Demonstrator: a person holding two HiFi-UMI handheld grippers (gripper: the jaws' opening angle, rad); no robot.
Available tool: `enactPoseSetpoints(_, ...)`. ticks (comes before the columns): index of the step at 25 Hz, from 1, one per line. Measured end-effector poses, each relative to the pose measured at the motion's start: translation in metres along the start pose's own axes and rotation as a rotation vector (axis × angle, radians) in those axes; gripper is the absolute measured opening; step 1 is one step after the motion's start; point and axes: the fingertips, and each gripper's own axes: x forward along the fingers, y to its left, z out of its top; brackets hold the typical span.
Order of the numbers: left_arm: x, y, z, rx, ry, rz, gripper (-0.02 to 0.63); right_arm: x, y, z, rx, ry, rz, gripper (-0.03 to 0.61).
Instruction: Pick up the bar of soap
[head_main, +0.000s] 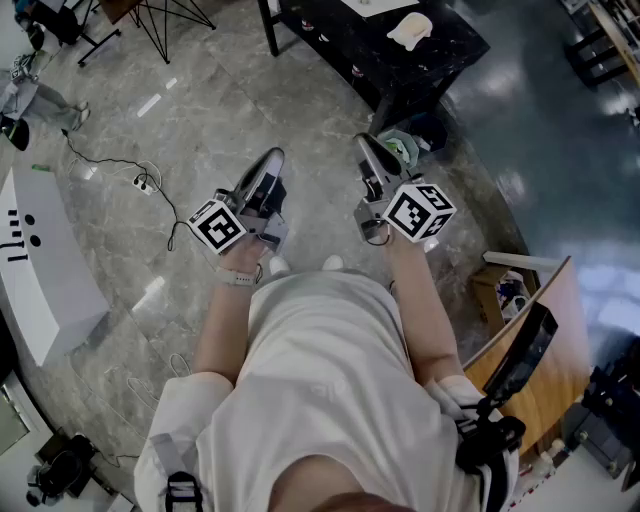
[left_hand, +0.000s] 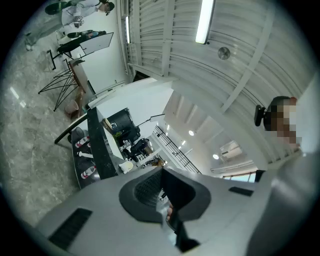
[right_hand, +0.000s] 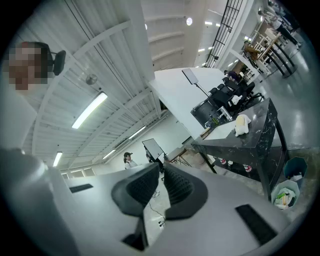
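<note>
Shirt (head_main: 330, 380) of the person fills the lower head view, with both grippers held out in front above the floor (head_main: 180, 120).

Task object: a pale lump (head_main: 410, 30), judged to be the soap, is seen lying on the black table (head_main: 450, 45) near its edge. It is touched by neither gripper and lies well apart from both. It is also seen on the tabletop in the right gripper view (right_hand: 242, 125) and, small, in the left gripper view (left_hand: 126, 166).

Surroundings: a bin (head_main: 405, 148) with green and white contents is seen on the floor beside the table's near end, just past the right gripper.

Grippers: the left gripper (left_hand: 161, 187) is seen with its pads pressed together and nothing between them. The right gripper (right_hand: 161, 172) is held with its pads a thin slit apart, through which only floor and a cable are seen, so it is empty. Both are pointed upward and outward, not at the tabletop.

Step in hand: the approach is judged not yet begun, and no grasp has been made.

Next move: the table must be neared, one gripper lowered toward the soap, and its jaws spread wide enough to pass either side of the lump before they are closed.
</note>
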Motion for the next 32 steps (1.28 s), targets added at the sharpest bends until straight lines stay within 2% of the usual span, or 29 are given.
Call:
enactPoseSetpoints(15, -0.003, 0.008, -0.006, -0.016, 0.001, 0.008, 0.008, -0.003, -0.008, -0.010, 0.003, 0.013, -0.016, 0.049)
enactPoseSetpoints(18, 0.023, 0.013, -0.009, -0.017, 0.007, 0.005, 0.008, 0.001, -0.030, 0.003, 0.003, 0.014, -0.019, 0.049)
enactPoseSetpoints(23, 0.080, 0.055, 0.004, -0.028, 0.017, 0.006, 0.008, 0.043, -0.083, 0.028, 0.007, 0.013, -0.035, 0.049)
enactPoseSetpoints(32, 0.145, 0.157, 0.074, -0.086, 0.045, 0.008, 0.008, 0.164, -0.135, 0.038, 0.023, 0.048, -0.098, 0.049)
